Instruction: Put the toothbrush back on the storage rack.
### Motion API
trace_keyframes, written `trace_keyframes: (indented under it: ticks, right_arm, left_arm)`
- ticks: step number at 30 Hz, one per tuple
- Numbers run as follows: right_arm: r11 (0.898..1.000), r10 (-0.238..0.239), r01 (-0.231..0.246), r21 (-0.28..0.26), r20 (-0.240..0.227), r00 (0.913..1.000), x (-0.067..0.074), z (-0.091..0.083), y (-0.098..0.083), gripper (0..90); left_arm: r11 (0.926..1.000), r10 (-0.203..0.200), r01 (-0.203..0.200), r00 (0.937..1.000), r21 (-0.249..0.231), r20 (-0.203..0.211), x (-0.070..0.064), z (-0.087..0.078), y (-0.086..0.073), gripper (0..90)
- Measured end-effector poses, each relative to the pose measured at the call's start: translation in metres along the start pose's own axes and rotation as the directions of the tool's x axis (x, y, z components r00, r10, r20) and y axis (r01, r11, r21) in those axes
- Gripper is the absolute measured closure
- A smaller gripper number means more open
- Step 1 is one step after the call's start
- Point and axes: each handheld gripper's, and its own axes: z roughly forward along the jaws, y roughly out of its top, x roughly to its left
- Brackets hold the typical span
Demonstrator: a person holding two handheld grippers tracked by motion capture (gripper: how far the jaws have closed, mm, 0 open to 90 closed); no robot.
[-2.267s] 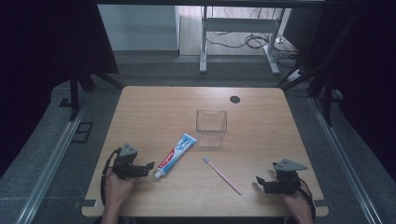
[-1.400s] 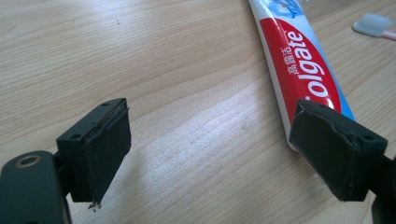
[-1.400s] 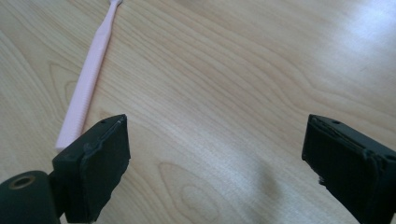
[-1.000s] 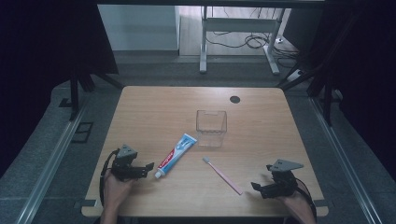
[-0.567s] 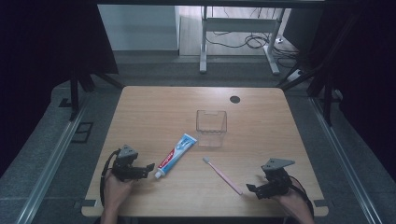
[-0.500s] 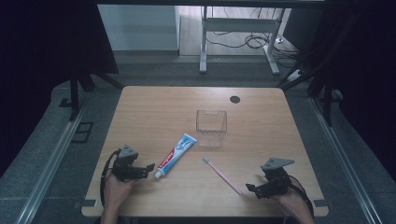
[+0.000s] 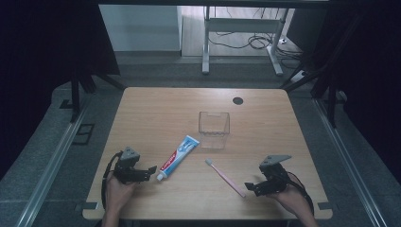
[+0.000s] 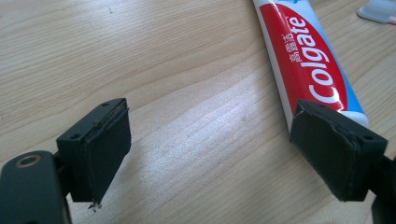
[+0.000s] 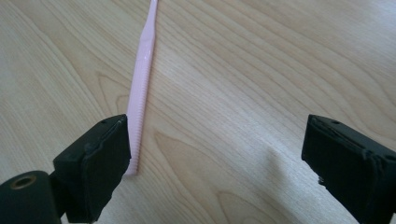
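Right claw (image 7: 252, 186) wide open, holding nothing, jaws just closing slightly at near end of pink toothbrush (image 7: 225, 177) lying flat near-right on tabletop (image 7: 156, 109); thin handle may slip or skid away; left claw (image 7: 147, 171) open, empty, beside Colgate tube (image 7: 178, 158).

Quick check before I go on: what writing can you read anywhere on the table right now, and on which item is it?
"Colgate": white letters on the red band of the toothpaste tube, read in the left gripper view.
Small white Chinese characters beside it on the same tube: too small to read with certainty.
In the high view the tube's print is too small to read.
Toothbrush, clear container: no writing seen.
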Motion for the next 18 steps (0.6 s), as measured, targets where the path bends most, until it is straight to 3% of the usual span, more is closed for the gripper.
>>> trace_keyframes:
  ticks: [11, 18]
  right_arm:
    - [0.998, 0.005, -0.002, 0.067, -0.041, 0.9992, 0.002, 0.008, 0.016, 13.3]
    - [0.992, -0.048, 0.051, 0.119, -0.027, 0.9985, 0.009, 0.013, 0.028, 21.7]
  left_arm:
    - [1.0, 0.006, -0.006, 1.0, 0.004, -0.005, 0.0, 0.0, 0.0, 12.9]
    - [0.9999, 0.011, -0.011, 0.9999, 0.007, -0.005, 0.0, 0.0, 0.0, 12.9]
